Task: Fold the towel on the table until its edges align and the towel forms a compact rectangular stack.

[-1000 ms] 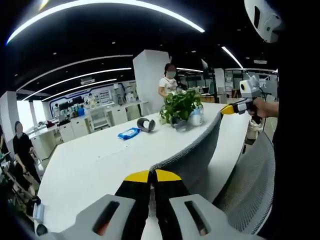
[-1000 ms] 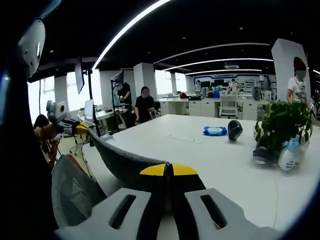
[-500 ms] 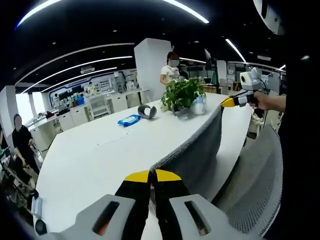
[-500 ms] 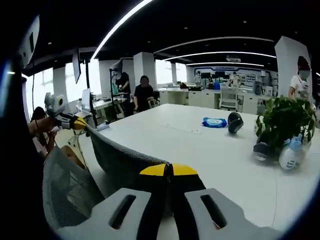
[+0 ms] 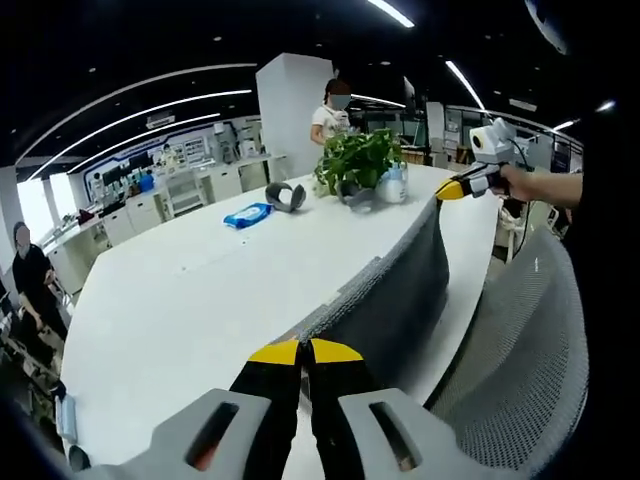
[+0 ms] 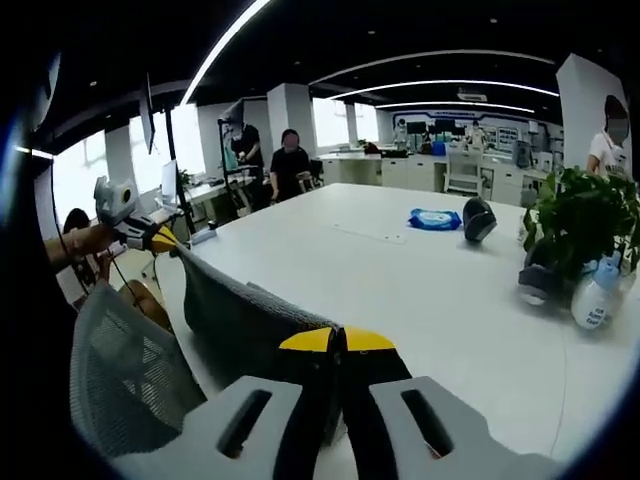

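The left gripper [image 5: 305, 352] has its yellow-tipped jaws pinched together on one corner of the grey towel [image 5: 385, 300], and in the left gripper view the cloth stretches away from it as a taut band to the right gripper [image 5: 452, 189], whose tips clamp the opposite corner at the far right. In the right gripper view the same thing shows mirrored: the right gripper [image 6: 337, 341] closed on the towel [image 6: 240, 315] near the bottom, the cloth running left to the left gripper [image 6: 160, 239], held in a person's hand [image 6: 88, 240]. The towel hangs in the air above the near edge of the white table [image 5: 200, 300], lower edge drooping (whether it touches the tabletop cannot be told). A mesh chair back [image 5: 510, 380] stands near, beside the towel. Further along the table sit a potted plant [image 5: 358, 180], a white bottle [image 5: 393, 187] beside it, a blue pack of wipes [image 5: 248, 214] and a grey tape roll [image 5: 285, 195]. People [image 6: 290, 165] stand in the office behind.
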The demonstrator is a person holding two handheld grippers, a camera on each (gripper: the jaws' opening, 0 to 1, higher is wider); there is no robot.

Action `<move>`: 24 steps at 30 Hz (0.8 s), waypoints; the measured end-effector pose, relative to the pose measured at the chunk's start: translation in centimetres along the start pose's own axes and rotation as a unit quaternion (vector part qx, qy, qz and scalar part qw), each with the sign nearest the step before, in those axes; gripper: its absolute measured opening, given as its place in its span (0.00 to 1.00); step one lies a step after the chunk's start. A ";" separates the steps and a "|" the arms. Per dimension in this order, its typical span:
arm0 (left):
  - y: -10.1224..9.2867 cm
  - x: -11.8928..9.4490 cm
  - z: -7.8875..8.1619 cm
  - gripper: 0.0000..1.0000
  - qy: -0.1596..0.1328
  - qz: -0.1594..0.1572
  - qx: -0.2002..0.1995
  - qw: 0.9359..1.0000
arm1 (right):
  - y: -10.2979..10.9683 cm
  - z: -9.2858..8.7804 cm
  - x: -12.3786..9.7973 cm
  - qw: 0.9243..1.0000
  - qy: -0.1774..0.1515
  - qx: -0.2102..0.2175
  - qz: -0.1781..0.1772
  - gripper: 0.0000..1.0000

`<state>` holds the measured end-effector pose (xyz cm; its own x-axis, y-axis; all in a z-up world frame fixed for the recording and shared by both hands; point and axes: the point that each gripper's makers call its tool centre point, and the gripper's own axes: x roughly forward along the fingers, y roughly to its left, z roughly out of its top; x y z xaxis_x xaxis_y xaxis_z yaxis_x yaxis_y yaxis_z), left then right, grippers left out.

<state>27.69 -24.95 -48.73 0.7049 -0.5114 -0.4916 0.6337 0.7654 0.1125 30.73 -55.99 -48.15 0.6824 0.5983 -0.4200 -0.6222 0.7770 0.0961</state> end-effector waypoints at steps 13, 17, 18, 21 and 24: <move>1.2 2.2 -0.6 0.02 0.012 -0.007 -0.004 1.000 | -1.4 -1.0 1.9 1.000 0.026 0.006 0.004 0.00; 1.5 3.0 -0.7 0.02 0.016 -0.010 -0.004 1.000 | -2.0 -1.4 2.8 0.999 0.037 0.006 0.003 0.00; 1.6 3.2 -0.8 0.02 0.018 -0.011 -0.004 1.000 | -2.2 -1.5 3.0 0.999 0.041 0.007 0.004 0.00; 1.9 3.7 -0.8 0.02 0.021 -0.013 -0.002 1.000 | -2.5 -1.7 3.5 0.999 0.047 0.008 0.003 0.00; 2.2 4.2 -1.0 0.02 0.024 -0.015 -0.003 1.000 | -2.9 -1.9 4.0 0.998 0.054 0.010 0.004 0.00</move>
<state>31.72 -25.05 -51.41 0.6689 -0.5155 -0.5355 0.6530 0.7518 0.0919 34.50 -56.21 -51.83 0.6309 0.5816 -0.5135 -0.6192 0.7763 0.1184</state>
